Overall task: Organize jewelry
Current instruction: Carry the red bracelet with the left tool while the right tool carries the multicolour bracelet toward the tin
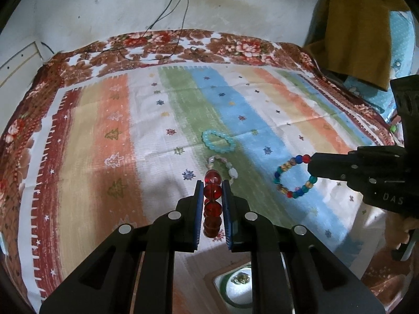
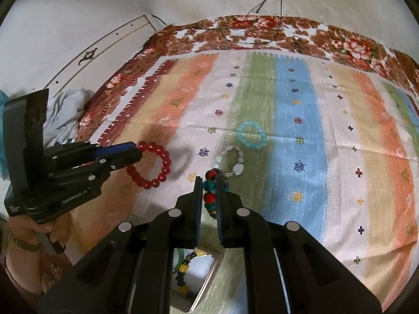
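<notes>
My left gripper is shut on a red bead bracelet, held above the striped cloth; in the right wrist view the gripper holds the same bracelet as a hanging ring. My right gripper is shut on a multicolour bead bracelet; in the left wrist view this gripper holds that bracelet by its right side. A turquoise bracelet and a pale pastel bracelet lie on the cloth ahead of both grippers.
A striped cloth covers a floral blanket. A box with jewelry sits under my right gripper; a compartment shows under my left. Cables run down the back wall. Brown fabric hangs at far right.
</notes>
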{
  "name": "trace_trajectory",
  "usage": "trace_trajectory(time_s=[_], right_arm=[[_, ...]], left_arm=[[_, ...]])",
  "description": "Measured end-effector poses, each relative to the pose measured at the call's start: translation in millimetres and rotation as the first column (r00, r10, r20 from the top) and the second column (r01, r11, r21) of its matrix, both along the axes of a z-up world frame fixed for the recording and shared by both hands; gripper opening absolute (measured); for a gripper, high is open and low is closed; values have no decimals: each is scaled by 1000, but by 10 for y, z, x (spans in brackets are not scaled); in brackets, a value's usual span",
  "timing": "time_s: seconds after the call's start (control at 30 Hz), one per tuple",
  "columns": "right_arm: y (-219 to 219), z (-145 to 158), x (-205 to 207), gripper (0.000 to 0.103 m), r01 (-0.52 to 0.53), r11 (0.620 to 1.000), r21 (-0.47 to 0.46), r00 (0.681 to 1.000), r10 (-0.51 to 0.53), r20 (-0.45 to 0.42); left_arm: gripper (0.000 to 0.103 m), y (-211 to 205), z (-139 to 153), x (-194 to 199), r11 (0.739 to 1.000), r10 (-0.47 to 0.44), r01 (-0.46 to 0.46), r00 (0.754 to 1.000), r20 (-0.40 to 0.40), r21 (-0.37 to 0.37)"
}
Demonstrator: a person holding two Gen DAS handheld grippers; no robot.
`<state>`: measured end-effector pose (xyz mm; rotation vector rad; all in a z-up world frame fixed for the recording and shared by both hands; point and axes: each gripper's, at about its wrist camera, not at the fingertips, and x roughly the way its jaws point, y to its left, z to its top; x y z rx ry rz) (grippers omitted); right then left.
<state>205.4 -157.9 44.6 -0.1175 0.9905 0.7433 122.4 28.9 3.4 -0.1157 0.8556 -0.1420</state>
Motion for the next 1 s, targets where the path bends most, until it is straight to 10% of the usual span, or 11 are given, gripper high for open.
trace_trajectory(time_s=[1.0], right_arm=[[-133, 110, -629, 11, -111, 992, 53, 993, 109, 42]], left_arm=[[13, -256, 200, -574, 996, -88, 90, 994, 71, -23]])
